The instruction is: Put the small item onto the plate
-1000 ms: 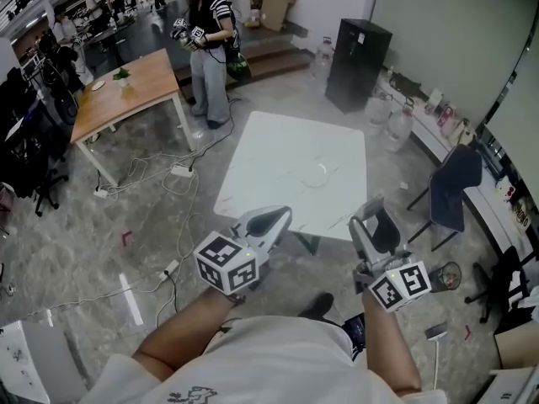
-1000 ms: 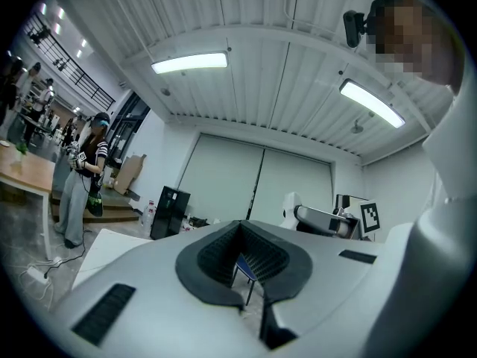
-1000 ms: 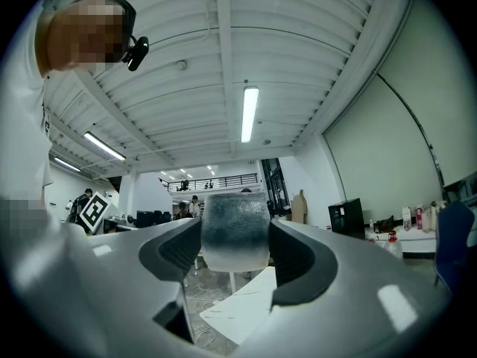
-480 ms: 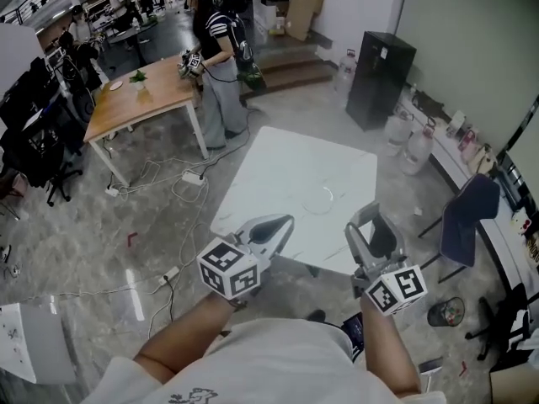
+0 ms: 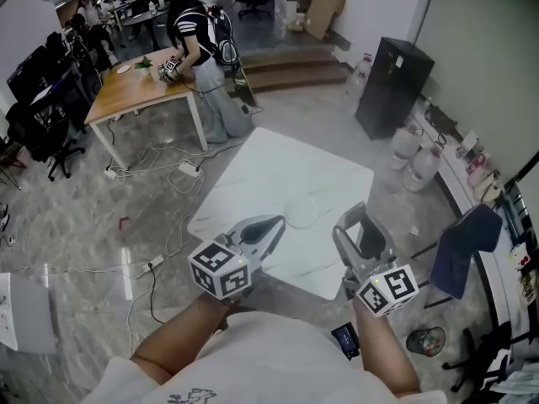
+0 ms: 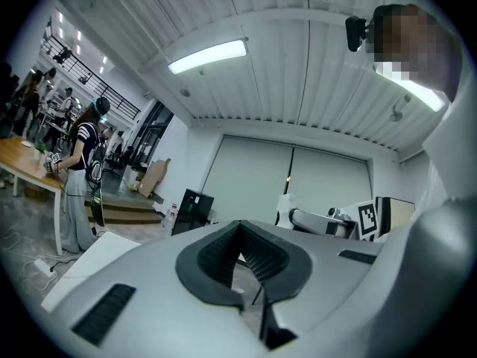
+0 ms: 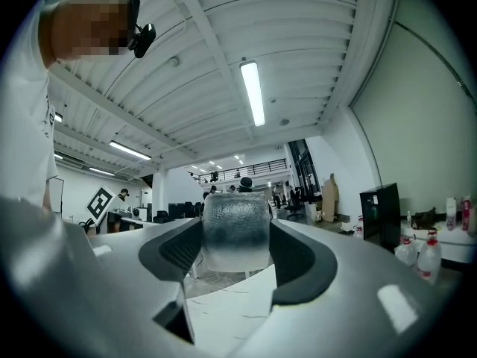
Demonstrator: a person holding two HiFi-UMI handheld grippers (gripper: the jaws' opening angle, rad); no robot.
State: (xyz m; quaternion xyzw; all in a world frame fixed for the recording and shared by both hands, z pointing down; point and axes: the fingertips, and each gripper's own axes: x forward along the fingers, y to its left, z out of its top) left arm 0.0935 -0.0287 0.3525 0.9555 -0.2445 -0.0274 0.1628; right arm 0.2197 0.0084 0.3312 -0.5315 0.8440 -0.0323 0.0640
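slippage is judged the main risk – the small frosted item (image 7: 235,233) is clamped between the jaws of the right gripper (image 5: 364,228), apart from the clear plate (image 5: 303,212) on the white table (image 5: 269,167), which could be overshot. the left gripper (image 5: 268,225) is closed on nothing.

White T-shirt (image 5: 278,364); left gripper (image 5: 274,224), right gripper (image 5: 360,224) pale grey, black ribbed fingers (image 6: 216,256), marker cubes (image 5: 221,268).

The plate (image 5: 303,213) lies on the table (image 5: 278,162) by its near edge, between the left gripper (image 5: 271,224) and the right gripper (image 5: 364,232) (small item (image 7: 235,233) in its jaws).
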